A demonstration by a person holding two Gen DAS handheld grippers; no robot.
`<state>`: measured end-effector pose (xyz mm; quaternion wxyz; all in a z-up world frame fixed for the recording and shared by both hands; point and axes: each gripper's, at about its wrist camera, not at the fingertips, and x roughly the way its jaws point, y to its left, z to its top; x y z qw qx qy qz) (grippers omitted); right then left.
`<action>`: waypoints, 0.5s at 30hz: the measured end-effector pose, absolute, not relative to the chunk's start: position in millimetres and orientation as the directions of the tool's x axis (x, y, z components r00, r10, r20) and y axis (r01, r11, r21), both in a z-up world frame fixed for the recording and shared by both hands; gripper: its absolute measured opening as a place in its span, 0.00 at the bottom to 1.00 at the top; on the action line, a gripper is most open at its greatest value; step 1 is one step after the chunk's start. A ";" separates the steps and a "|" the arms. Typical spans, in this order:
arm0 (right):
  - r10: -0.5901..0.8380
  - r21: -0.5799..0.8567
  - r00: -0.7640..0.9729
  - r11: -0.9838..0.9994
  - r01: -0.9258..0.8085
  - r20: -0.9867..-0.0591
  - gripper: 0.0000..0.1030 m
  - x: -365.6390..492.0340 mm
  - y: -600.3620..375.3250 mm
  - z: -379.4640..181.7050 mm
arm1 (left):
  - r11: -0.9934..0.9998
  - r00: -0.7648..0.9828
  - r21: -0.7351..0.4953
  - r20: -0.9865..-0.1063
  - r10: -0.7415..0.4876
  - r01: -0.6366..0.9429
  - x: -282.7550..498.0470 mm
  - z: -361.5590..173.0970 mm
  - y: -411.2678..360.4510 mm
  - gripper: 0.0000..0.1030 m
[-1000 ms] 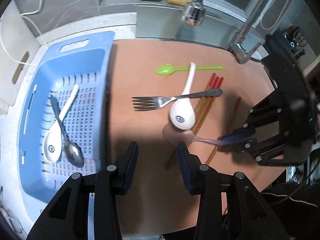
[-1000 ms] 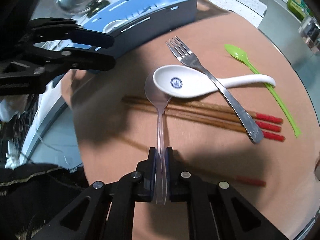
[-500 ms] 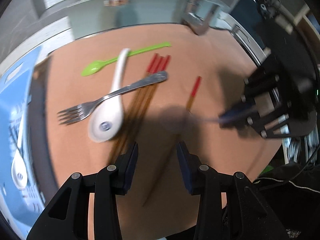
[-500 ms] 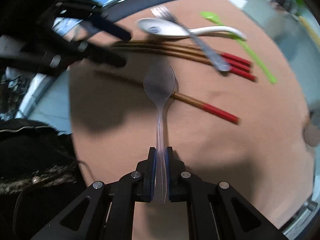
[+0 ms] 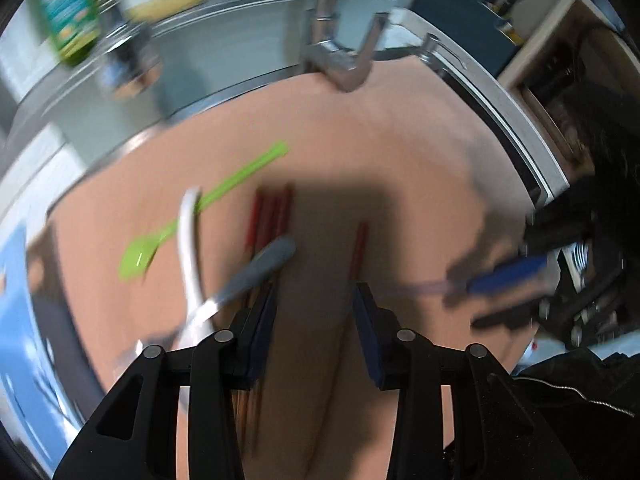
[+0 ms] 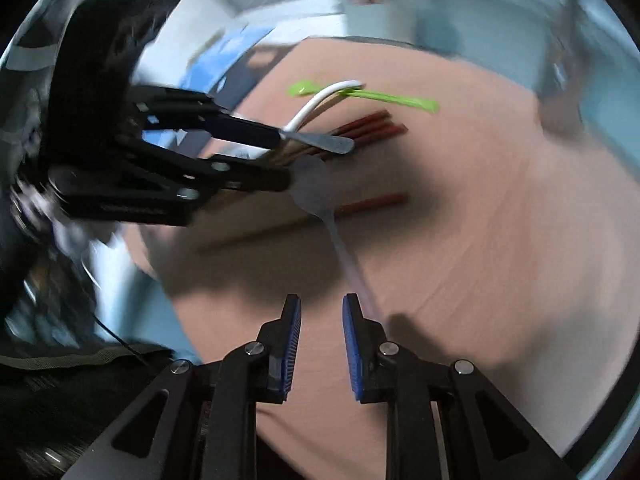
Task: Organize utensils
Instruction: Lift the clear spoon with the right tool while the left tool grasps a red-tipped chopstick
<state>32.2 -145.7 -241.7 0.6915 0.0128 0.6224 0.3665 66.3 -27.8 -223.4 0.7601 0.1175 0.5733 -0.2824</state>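
Note:
My right gripper [image 6: 322, 320] is open and its jaws are opening, with nothing between the pads. The clear plastic spoon [image 6: 316, 196] lies on the brown mat [image 6: 480, 240], its handle ending beside my right finger. My left gripper [image 5: 316, 316] hovers over a lone red-tipped chopstick [image 5: 359, 248]. Its jaws are closing but grip nothing. The right wrist view shows the left gripper [image 6: 280, 156] close to the spoon's bowl. To its left lie a bundle of red-tipped chopsticks [image 5: 272, 216], a steel fork [image 5: 260, 268], a white ceramic spoon [image 5: 190, 248] and a green plastic spoon [image 5: 140, 256].
A blue slotted basket [image 5: 16, 320] sits at the far left edge. The sink with its faucet [image 5: 340, 60] and a green bottle [image 5: 68, 20] lie beyond the mat. A person's dark clothing [image 5: 580, 400] is at the lower right. Both views are motion-blurred.
My right gripper has let go of the clear spoon, which now rests on the mat. My left gripper swung right from the basket to the chopsticks, and its jaws narrowed.

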 end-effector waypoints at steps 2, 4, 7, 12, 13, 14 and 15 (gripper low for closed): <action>0.534 0.496 -0.042 0.751 -0.437 -0.845 0.19 22.0 -147.6 -252.6 | 0.782 0.150 -0.145 -0.945 -0.292 0.606 76.0 -227.5 -44.8 0.25; 0.541 0.512 -0.034 0.771 -0.378 -0.841 0.19 14.1 -150.1 -267.2 | 0.747 0.119 -0.137 -0.953 -0.278 0.651 80.1 -233.5 -60.5 0.21; 0.535 0.510 -0.011 0.799 -0.319 -0.845 0.19 13.3 -152.8 -276.9 | 0.704 0.081 -0.106 -0.971 -0.226 0.703 80.3 -245.3 -75.2 0.21; 0.543 0.517 0.036 0.816 -0.258 -0.839 0.19 15.4 -158.8 -282.6 | 0.698 0.006 -0.126 -0.983 -0.183 0.705 86.5 -263.4 -77.5 0.21; 0.544 0.519 0.042 0.818 -0.250 -0.838 0.19 17.1 -160.5 -284.5 | 0.702 -0.009 -0.138 -0.983 -0.185 0.699 86.8 -265.1 -75.8 0.21; 0.546 0.520 0.047 0.819 -0.243 -0.837 0.19 20.0 -161.1 -286.6 | 0.705 -0.025 -0.151 -0.982 -0.187 0.693 86.1 -266.6 -73.9 0.21; 0.545 0.520 0.049 0.820 -0.240 -0.837 0.19 23.3 -161.8 -288.2 | 0.706 -0.032 -0.155 -0.982 -0.184 0.691 85.2 -268.1 -72.7 0.21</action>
